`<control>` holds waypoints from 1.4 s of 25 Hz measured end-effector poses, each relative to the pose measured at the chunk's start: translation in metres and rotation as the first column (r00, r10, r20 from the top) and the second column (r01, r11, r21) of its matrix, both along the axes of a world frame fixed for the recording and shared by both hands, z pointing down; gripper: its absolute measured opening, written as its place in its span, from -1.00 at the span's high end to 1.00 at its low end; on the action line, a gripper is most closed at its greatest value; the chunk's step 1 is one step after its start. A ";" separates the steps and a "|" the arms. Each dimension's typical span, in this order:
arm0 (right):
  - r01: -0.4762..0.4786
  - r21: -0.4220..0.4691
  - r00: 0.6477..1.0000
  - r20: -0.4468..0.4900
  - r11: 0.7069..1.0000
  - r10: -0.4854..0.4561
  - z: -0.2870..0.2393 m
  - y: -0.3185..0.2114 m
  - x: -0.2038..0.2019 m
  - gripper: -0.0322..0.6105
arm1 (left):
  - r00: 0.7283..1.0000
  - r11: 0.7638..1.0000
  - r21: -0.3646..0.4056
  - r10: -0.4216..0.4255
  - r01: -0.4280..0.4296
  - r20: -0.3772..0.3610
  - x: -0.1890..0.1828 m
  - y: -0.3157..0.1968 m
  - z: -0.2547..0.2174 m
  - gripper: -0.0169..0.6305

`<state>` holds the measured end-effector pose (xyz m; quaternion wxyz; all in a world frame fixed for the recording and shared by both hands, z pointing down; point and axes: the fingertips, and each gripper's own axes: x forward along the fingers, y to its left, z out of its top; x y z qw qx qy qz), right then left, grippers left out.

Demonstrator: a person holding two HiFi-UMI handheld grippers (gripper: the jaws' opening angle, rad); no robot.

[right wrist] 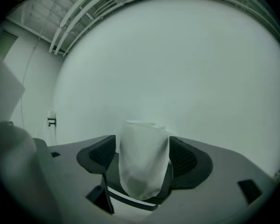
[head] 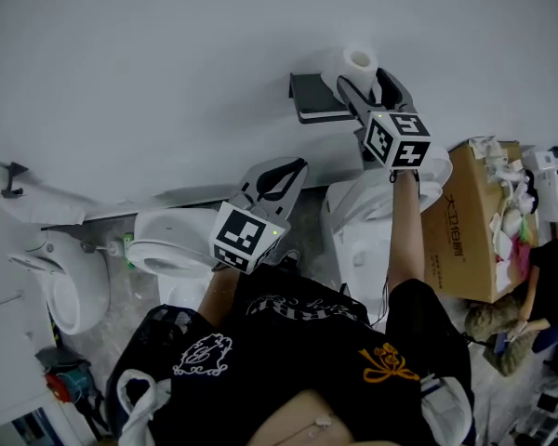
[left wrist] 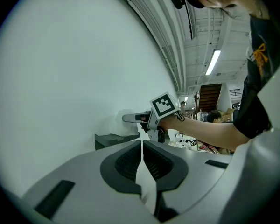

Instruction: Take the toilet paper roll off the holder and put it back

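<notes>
The white toilet paper roll (head: 358, 63) stands upright at the wall on the dark holder (head: 312, 96). My right gripper (head: 365, 79) reaches up to it, and its jaws stand wide on either side of the roll (right wrist: 142, 164). A thin gap shows at each pad, so nothing is gripped. My left gripper (head: 296, 163) hangs lower, in front of the person's chest, pointing at the wall. Its jaws (left wrist: 142, 143) meet and hold nothing. In the left gripper view the right gripper's fingers (left wrist: 130, 118) reach over the holder (left wrist: 113, 139).
A white toilet (head: 172, 249) stands below the left gripper and another (head: 372, 221) below the right arm. A urinal (head: 60, 277) is at the left. A cardboard box (head: 470, 221) of clutter sits at the right, with a person (head: 539, 295) beside it.
</notes>
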<state>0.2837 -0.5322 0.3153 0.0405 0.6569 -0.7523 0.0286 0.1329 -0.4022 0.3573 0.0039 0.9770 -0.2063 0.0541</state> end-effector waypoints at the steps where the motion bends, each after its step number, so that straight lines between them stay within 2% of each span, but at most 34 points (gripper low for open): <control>1: -0.005 -0.006 1.000 -0.002 1.000 0.005 0.000 -0.004 0.002 -0.20 | 1.000 1.000 -0.002 -0.002 0.002 0.002 -0.001 -0.002 0.001 0.87; 6: -0.007 -0.035 1.000 -0.003 0.999 0.007 0.008 -0.017 0.003 -0.20 | 1.000 1.000 -0.012 -0.006 0.006 0.007 -0.004 -0.018 0.006 0.87; 8: -0.014 -0.034 1.000 -0.002 0.999 0.014 0.012 -0.018 0.004 -0.05 | 1.000 1.000 -0.017 -0.001 0.001 0.007 -0.004 -0.024 0.007 0.87; 13: -0.029 -0.010 1.000 0.008 1.000 0.029 0.012 -0.018 0.004 -0.05 | 1.000 0.999 -0.037 0.002 -0.001 0.012 -0.003 -0.029 0.017 0.87; 20: -0.027 0.023 0.999 -0.029 0.999 0.028 0.003 -0.007 0.004 -0.05 | 1.000 0.999 -0.053 -0.014 0.015 0.011 0.002 -0.019 0.022 0.87; 26: 0.007 0.085 1.000 -0.019 0.996 -0.005 -0.025 0.039 0.010 -0.05 | 0.998 0.997 -0.054 -0.058 0.058 0.000 0.009 0.010 0.016 0.87; 35: 0.029 0.132 1.000 -0.012 0.991 -0.028 -0.041 0.144 0.027 -0.05 | 0.995 0.994 -0.040 -0.097 0.098 0.005 0.024 0.073 0.011 0.87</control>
